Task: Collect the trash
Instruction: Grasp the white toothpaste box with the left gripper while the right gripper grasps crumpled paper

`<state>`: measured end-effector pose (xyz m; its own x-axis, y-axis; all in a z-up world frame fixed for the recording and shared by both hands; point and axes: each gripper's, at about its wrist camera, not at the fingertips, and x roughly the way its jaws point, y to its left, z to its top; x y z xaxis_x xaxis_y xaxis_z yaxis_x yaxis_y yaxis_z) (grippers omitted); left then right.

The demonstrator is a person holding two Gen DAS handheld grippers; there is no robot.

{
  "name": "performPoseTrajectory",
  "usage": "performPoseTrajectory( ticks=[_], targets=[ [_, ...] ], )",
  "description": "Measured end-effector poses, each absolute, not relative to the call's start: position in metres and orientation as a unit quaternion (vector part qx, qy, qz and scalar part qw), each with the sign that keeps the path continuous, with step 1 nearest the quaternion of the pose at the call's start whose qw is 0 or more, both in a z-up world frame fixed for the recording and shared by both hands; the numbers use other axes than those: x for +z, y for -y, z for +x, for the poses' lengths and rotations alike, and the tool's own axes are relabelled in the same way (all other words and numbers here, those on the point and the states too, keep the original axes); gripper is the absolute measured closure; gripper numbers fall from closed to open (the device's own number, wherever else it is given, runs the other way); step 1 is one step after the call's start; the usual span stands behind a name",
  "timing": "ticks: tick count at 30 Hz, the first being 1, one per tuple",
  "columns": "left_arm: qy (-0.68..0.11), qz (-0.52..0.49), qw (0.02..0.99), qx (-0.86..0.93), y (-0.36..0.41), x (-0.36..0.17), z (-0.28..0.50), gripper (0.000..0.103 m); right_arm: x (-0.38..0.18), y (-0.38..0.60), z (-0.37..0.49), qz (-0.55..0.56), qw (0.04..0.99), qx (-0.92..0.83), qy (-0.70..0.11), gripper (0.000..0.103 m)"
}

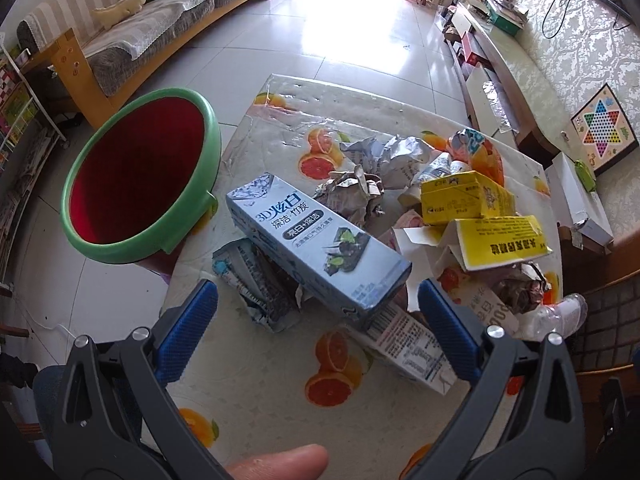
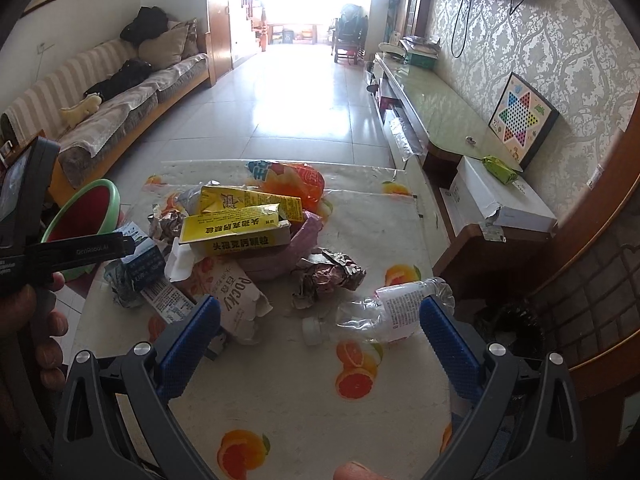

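toothpaste box (image 1: 316, 248): glossy cardboard | bottle (image 2: 380, 312): clear crushed plastic | tablecloth (image 1: 260, 360): shiny plastic | gripper pads (image 1: 188, 332): rough blue

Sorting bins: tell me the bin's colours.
The bin is red inside with a green rim; left wrist view shows it best.

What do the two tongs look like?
Both the left tongs and the right tongs have dark grey plastic arms with silver rivets and blue, dotted rubber pads. The right view shows white lettering on the left tongs' side.
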<state>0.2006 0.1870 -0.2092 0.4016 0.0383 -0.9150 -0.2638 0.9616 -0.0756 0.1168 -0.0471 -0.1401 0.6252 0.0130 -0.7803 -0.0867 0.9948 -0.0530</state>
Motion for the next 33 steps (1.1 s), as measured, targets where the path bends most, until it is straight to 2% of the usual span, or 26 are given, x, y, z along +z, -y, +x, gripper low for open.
performPoseTrajectory(
  ticks=[15, 18, 22, 23, 33],
  targets=[
    [-0.573, -0.145, 0.789, 0.167, -0.199, -0.264, 0.244, 0.004, -0.19, 0.075, 0.165, -0.037, 0.884, 0.015, -0.465, 0.007],
    [-0.569, -0.147, 0.791, 0.17, -0.202, -0.267, 0.239, 0.018, -0.194, 0.075, 0.167, -0.037, 0.883, 0.015, -0.467, 0.007],
    [-0.572, -0.155, 0.791, 0.152, -0.204, -0.271, 0.23, 0.042, -0.199, 0.075, 0.168, -0.038, 0.881, 0.014, -0.472, 0.007],
    [-0.57, -0.154, 0.793, 0.149, -0.204, -0.27, 0.226, 0.045, -0.199, 0.074, 0.169, -0.038, 0.88, 0.013, -0.473, 0.007],
    [-0.532, -0.129, 0.828, 0.121, -0.202, -0.244, 0.202, 0.052, -0.197, 0.077, 0.168, -0.03, 0.882, 0.009, -0.47, 0.007]
  ],
)
